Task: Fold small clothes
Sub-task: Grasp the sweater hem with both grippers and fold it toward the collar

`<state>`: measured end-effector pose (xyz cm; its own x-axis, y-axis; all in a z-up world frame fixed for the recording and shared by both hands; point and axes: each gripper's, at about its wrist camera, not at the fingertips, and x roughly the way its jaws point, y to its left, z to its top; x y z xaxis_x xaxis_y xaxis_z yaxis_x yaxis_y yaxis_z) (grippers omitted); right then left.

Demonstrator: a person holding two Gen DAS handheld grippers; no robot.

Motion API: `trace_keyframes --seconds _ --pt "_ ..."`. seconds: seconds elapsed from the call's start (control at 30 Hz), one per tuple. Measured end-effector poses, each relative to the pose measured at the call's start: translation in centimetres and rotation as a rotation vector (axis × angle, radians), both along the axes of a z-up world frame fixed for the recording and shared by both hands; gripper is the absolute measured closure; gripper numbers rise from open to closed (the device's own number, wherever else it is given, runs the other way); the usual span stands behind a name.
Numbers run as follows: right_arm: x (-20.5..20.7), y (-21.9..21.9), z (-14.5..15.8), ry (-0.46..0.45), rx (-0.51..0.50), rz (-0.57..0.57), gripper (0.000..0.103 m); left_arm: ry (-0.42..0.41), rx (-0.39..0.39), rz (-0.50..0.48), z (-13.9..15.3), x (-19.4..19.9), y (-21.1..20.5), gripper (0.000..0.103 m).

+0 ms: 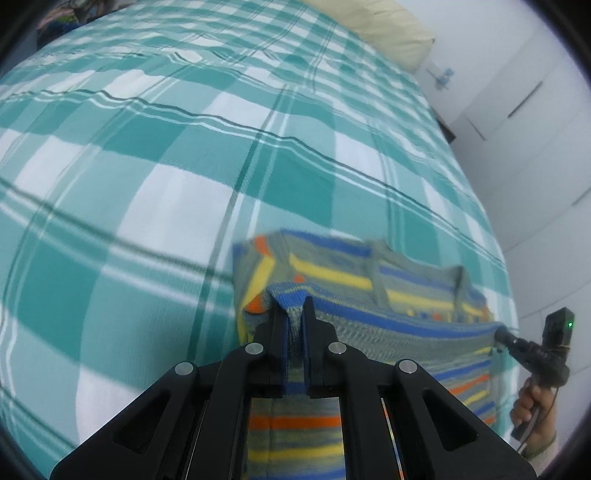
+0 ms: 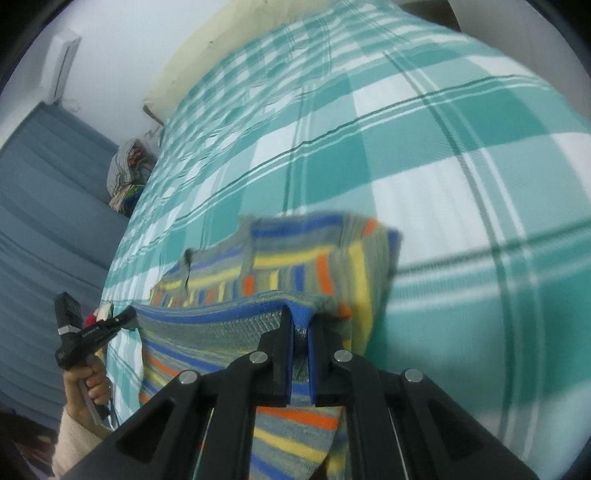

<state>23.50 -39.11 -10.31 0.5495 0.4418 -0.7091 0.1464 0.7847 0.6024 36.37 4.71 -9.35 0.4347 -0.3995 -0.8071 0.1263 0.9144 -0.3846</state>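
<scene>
My left tool [image 1: 294, 308] is clamped on the blue hem of a small striped knit sweater [image 1: 369, 291], a pinch of the fabric standing up between its two black fingers. My right tool [image 2: 298, 319] is clamped on the same blue edge further along, with a fold of blue knit squeezed between its fingers in the same way. The hem runs taut between the two tools, so the sweater hangs from that edge just above the bed [image 1: 166, 166].

The sweater is grey knit crossed by bands of blue, yellow and orange. Below the blue rim the weave looks open and mesh-like, grey with pale flecks. Its far part is doubled over behind the held edge, and there the stripes run in two directions: long yellow and blue bands across, short upright blocks of orange, blue and yellow at the side. A sleeve or side panel folds round one end, showing a broad yellow stripe and an orange patch. Whether the far part touches the bed I cannot tell.

The bed carries a teal and white checked cover, rumpled toward the far end, where a pale yellow pillow [image 1: 388, 33] lies. From the right wrist I see my left hand [image 2: 90, 384] round its handle, and a heap of folded clothes [image 2: 127, 173] beside the bed.
</scene>
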Motion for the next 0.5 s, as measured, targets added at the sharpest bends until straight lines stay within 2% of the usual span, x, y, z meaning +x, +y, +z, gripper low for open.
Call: trace_keyframes --seconds 0.13,0.23,0.27,0.3,0.33,0.37,0.4,0.5 --pt "2.5 -0.6 -1.5 0.015 0.016 0.004 0.097 0.018 -0.006 0.004 -1.2 2.4 -0.5 0.098" --pt "3.7 -1.7 -2.8 -0.007 0.118 -0.038 0.095 0.011 -0.088 0.042 -1.4 4.6 0.1 0.092" --pt "3.9 -2.2 -3.0 -0.023 0.151 -0.061 0.094 0.008 -0.126 0.076 -1.1 5.3 0.8 0.08" --pt "4.0 -2.7 -2.9 -0.041 0.176 -0.087 0.092 -0.007 -0.138 0.11 -0.7 5.6 1.3 0.061" --pt "3.9 -3.3 -2.8 -0.069 0.202 -0.122 0.089 -0.043 -0.141 0.151 -0.1 5.5 2.2 0.052" --pt "3.5 -3.8 -2.4 -0.094 0.204 -0.148 0.083 -0.085 -0.134 0.183 0.7 5.1 3.1 0.044" --pt "3.2 -4.1 -2.0 -0.115 0.188 -0.171 0.074 -0.103 -0.126 0.181 1.2 4.9 3.6 0.044" --pt "2.2 -4.6 0.3 -0.168 0.07 -0.166 0.072 -0.126 -0.063 0.135 2.2 3.6 4.5 0.044"
